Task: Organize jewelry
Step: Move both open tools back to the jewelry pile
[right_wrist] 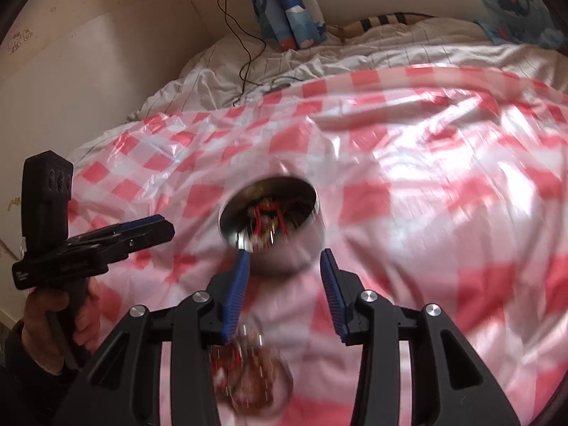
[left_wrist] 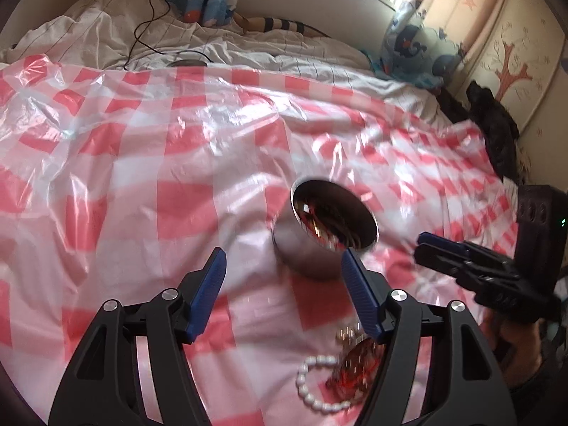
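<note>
A steel bowl (left_wrist: 333, 220) with red and gold jewelry inside stands on the red-and-white checked plastic sheet (left_wrist: 159, 163). My left gripper (left_wrist: 283, 252) is open just short of the bowl, with nothing between its fingers. Closer in, under its right finger, lies a pile of red and gold jewelry (left_wrist: 355, 365) with a white pearl bracelet (left_wrist: 312, 387). In the right wrist view my right gripper (right_wrist: 284, 254) is open and holds nothing. The bowl (right_wrist: 273, 220) is right ahead of its tips and the blurred pile (right_wrist: 252, 365) is below it. Each gripper shows in the other's view: right (left_wrist: 422, 245), left (right_wrist: 167, 227).
The sheet covers a rumpled white striped bed cover (left_wrist: 106, 32). A black cable (left_wrist: 149, 25) runs across the cover at the back. Blue patterned pillows (left_wrist: 415, 49) stand along the wall, and a dark cloth (left_wrist: 497, 131) lies at the bed's right edge. A hand (right_wrist: 53, 323) holds the left gripper.
</note>
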The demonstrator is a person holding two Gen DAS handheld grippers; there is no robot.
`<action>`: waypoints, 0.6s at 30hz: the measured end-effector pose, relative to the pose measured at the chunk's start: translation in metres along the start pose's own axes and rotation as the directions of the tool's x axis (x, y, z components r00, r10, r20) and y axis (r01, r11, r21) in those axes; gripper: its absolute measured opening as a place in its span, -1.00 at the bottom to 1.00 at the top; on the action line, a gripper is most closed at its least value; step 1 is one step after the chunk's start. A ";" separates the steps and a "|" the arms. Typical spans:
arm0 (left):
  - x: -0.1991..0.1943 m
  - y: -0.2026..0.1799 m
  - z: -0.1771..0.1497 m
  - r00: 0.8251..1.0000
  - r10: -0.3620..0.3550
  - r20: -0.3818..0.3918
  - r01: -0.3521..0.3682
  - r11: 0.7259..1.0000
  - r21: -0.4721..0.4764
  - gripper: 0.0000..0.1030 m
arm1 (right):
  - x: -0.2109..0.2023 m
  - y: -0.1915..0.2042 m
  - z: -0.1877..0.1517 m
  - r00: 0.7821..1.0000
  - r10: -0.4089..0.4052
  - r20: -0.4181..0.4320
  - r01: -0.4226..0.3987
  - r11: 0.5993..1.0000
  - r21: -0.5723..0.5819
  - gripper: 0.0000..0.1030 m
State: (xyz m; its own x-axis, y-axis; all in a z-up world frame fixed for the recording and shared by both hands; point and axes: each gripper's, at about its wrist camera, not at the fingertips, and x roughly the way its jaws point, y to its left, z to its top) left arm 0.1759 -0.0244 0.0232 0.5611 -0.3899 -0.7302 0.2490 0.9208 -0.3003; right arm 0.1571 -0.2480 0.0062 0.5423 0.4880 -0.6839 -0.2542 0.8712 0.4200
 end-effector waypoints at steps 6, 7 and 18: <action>-0.013 -0.028 -0.058 0.999 -0.031 -0.045 0.037 0.991 0.126 0.24 | -0.030 -0.020 -0.061 0.999 0.000 -0.046 0.005 0.995 0.104 -0.20; -0.014 -0.034 -0.064 0.998 -0.046 -0.048 0.053 0.987 0.152 0.24 | -0.031 -0.018 -0.062 0.999 0.006 -0.041 -0.001 0.995 0.103 -0.20; -0.024 -0.021 -0.064 0.999 -0.034 -0.004 0.034 0.991 0.132 0.24 | -0.005 0.052 -0.071 0.994 0.067 -0.082 -0.080 0.983 -0.163 -0.24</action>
State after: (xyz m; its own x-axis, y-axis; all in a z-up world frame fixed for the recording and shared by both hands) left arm 0.1069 -0.0339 0.0078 0.5492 -0.4210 -0.7219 0.3702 0.8970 -0.2415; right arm 0.0843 -0.2017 -0.0112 0.4565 0.5479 -0.7010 -0.4235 0.8267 0.3703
